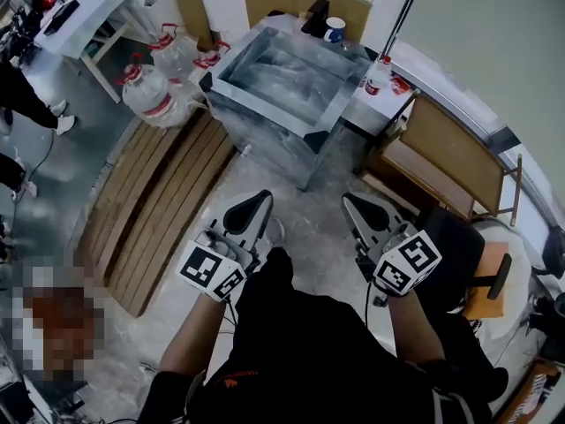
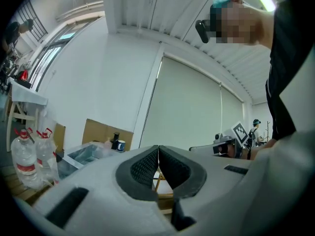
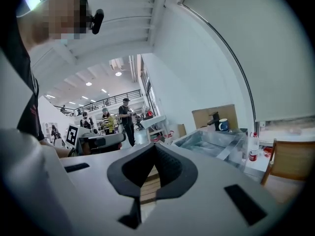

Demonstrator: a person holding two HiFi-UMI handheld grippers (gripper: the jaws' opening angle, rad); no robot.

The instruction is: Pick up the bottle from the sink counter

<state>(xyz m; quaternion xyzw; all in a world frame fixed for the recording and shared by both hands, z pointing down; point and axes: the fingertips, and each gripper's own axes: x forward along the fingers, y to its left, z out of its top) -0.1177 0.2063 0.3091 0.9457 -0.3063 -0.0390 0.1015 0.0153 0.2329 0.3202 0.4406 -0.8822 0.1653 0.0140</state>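
A small clear bottle (image 1: 378, 76) with a red cap and red label stands on the white counter (image 1: 371, 104) just right of the steel sink (image 1: 274, 69). The right gripper view also shows the bottle (image 3: 253, 149), upright beyond the sink (image 3: 211, 141). My left gripper (image 1: 260, 197) and right gripper (image 1: 350, 201) hover side by side over the floor, well short of the sink. Both point toward it. The left gripper (image 2: 158, 154) has its pads pressed together with nothing between them. The right gripper (image 3: 155, 149) is likewise shut and empty.
A wooden chair (image 1: 441, 153) stands right of the counter. A wooden pallet (image 1: 163, 201) lies on the floor at left, with large water jugs (image 1: 150, 91) behind it. A mug (image 1: 335, 30) and black faucet (image 1: 315, 16) sit at the sink's far end. A small red item (image 1: 400, 85) rests beside the bottle.
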